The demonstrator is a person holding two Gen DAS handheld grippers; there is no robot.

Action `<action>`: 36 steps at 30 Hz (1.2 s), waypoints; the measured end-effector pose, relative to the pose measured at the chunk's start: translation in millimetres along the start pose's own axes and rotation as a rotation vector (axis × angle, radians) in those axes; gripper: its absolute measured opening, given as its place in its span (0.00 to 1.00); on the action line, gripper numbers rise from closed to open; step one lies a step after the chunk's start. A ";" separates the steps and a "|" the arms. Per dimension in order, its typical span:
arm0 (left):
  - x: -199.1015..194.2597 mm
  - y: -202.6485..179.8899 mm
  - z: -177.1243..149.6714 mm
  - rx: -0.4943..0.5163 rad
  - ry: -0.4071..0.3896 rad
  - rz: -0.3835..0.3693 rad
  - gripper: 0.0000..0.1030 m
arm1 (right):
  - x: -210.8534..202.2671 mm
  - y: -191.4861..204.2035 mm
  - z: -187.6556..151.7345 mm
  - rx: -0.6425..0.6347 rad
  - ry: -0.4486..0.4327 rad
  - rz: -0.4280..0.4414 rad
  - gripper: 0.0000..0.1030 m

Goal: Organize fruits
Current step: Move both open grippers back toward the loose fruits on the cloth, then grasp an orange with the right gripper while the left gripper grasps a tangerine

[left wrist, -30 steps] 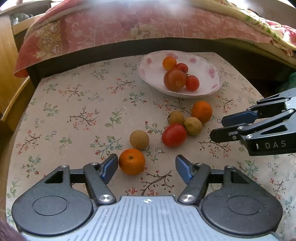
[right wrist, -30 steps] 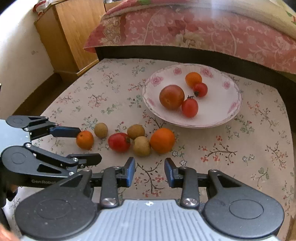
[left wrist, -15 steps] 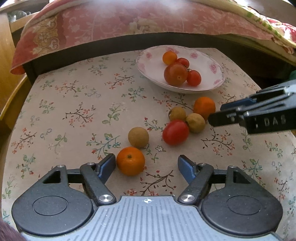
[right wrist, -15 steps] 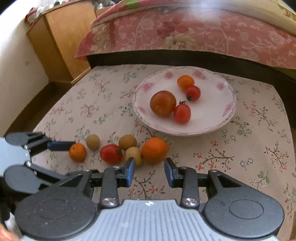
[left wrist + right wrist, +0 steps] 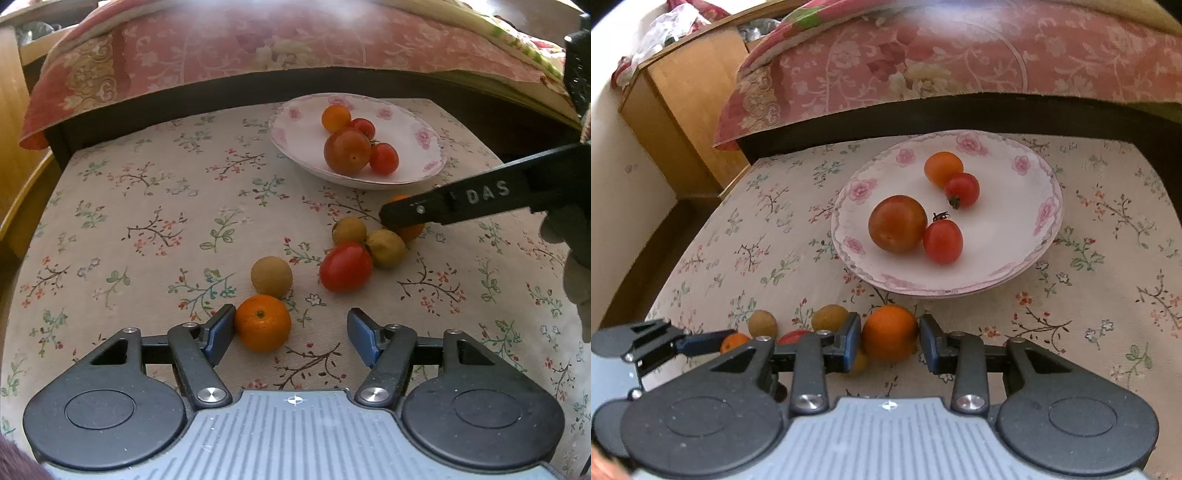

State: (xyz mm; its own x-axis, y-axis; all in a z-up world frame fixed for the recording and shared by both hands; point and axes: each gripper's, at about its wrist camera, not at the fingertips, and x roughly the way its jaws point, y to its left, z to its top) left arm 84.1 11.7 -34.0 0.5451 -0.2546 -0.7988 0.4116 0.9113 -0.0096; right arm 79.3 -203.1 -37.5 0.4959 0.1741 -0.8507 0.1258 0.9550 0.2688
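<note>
A flowered white plate (image 5: 1008,236) (image 5: 417,162) holds a large tomato (image 5: 897,223), two cherry tomatoes and a small orange fruit. On the cloth in front of it lie loose fruits. My right gripper (image 5: 890,341) is open, its jaws on either side of the larger orange (image 5: 890,330) with narrow gaps. In the left wrist view the right gripper (image 5: 399,218) covers most of that orange (image 5: 412,232). My left gripper (image 5: 291,332) is open; a small orange (image 5: 263,323) sits between its jaws, against the left pad. The left gripper (image 5: 701,341) shows beside this small orange (image 5: 735,341).
A red tomato (image 5: 345,266) and three round brown fruits (image 5: 271,277) (image 5: 349,230) (image 5: 386,248) lie between the two oranges. A bed with a pink quilt (image 5: 960,55) borders the far edge of the table. A wooden cabinet (image 5: 683,110) stands at the left.
My right gripper has moved forward and down until its jaws straddle the larger orange. My left gripper has crept closer to the small orange. Neither has changed its opening.
</note>
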 end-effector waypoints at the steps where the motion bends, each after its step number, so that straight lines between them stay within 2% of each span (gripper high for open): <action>1: -0.3 -0.1 -0.4 0.004 0.000 0.001 0.70 | 1.8 -1.0 0.6 0.007 0.006 0.004 0.35; 6: -0.9 0.3 -0.8 0.006 -0.001 -0.004 0.70 | 2.5 -3.6 -3.3 0.003 0.029 0.000 0.35; 10: -2.0 2.1 -0.2 0.000 -0.006 -0.016 0.55 | -1.0 -1.2 -5.5 -0.036 0.048 -0.005 0.31; 13: -2.3 2.1 -0.8 0.001 -0.004 -0.023 0.50 | -4.3 -1.0 -9.5 -0.057 0.056 -0.003 0.28; 20: -4.4 -1.1 -3.4 0.028 0.000 -0.029 0.47 | -13.1 -1.8 -20.1 -0.128 0.058 -0.027 0.22; 25: -5.5 -3.9 -2.5 0.034 0.005 -0.044 0.46 | -12.2 -5.8 -17.3 -0.113 0.055 -0.013 0.22; 29: -8.6 -7.0 -6.1 0.054 0.003 -0.049 0.46 | -11.9 -0.9 -18.6 -0.148 0.054 -0.028 0.22; 32: -9.4 -8.4 -6.1 0.064 0.003 -0.049 0.49 | -10.9 -0.8 -17.8 -0.142 0.056 -0.009 0.22; 34: -8.6 -7.2 -4.7 0.059 0.005 -0.057 0.52 | -10.1 -3.0 -13.6 -0.118 0.049 -0.003 0.26; 36: -7.9 -7.4 -4.2 0.061 0.005 -0.062 0.57 | -8.5 -3.7 -10.9 -0.130 0.042 -0.015 0.45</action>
State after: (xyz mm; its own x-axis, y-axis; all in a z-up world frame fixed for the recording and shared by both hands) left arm 73.7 8.4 -30.2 0.5134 -0.3080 -0.8010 0.4884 0.8723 -0.0223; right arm 65.3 -205.5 -36.2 0.4583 0.1669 -0.8730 0.0188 0.9802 0.1973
